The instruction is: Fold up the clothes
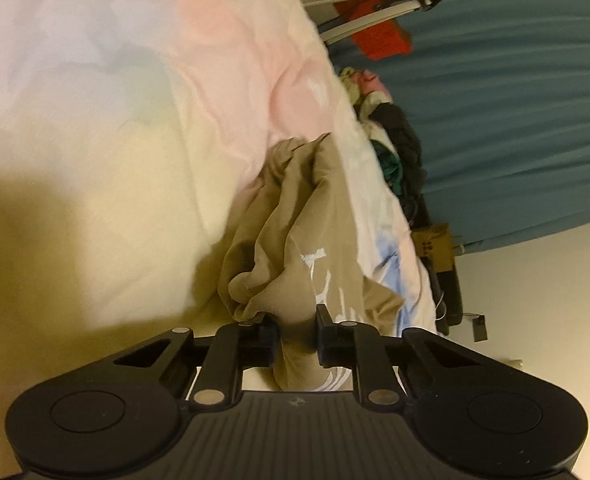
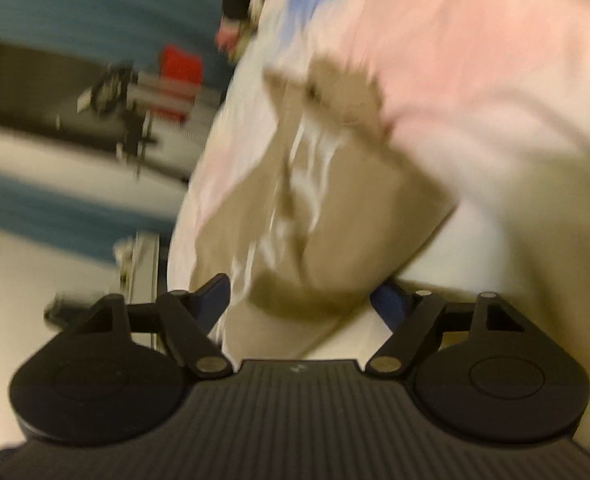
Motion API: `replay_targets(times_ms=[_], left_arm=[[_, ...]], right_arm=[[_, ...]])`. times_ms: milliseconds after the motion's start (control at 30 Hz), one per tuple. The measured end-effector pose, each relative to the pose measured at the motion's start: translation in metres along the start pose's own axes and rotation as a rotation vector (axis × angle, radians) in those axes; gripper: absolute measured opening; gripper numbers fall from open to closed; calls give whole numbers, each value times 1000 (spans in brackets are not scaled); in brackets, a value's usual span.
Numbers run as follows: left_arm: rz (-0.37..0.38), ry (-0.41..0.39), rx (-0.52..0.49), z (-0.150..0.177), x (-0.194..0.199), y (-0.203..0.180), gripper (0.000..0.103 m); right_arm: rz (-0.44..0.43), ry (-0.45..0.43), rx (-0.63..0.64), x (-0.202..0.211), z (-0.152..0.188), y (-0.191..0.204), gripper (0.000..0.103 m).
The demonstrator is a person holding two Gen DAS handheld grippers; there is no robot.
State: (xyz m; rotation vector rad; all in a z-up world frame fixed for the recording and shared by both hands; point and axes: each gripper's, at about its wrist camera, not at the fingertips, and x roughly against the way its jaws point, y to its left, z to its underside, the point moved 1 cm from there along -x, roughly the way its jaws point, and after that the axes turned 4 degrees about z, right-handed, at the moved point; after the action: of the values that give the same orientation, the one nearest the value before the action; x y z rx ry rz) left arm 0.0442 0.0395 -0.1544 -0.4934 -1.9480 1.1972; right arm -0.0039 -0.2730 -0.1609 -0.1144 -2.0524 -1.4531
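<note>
A tan garment with white print (image 1: 295, 232) lies crumpled on a pastel bedspread (image 1: 135, 100). My left gripper (image 1: 297, 332) is shut on a bunched edge of the tan garment, with cloth pinched between its fingers. In the blurred right wrist view the same tan garment (image 2: 319, 216) spreads over the bedspread (image 2: 495, 80). My right gripper (image 2: 303, 300) is open, its jaws wide apart on either side of the garment's near edge, and holds nothing.
A pile of dark and coloured clothes (image 1: 395, 140) sits at the bed's far edge. Behind it hangs a blue curtain (image 1: 515, 100), with a red box (image 1: 375, 28) and a white frame nearby. A cardboard box (image 1: 435, 244) stands beside the bed.
</note>
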Motion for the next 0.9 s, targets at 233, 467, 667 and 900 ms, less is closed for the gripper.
replay_targets(times_ms=[233,467,667,900], left_arm=[[32,-11,-15,0,5,-8,16],[126,28,84,-3,29,-40,16],[99,160,36,-5,7,-121,16],[-19,236,-143,-28,-125,-246,16]], right_arm=[[95,-112,-4,7,-7,-4,38],[-13,-176,16,63,-19,26,26],[-60,-221,9,117,-69,48,25],[29,-336,31,103,-188,73,24]])
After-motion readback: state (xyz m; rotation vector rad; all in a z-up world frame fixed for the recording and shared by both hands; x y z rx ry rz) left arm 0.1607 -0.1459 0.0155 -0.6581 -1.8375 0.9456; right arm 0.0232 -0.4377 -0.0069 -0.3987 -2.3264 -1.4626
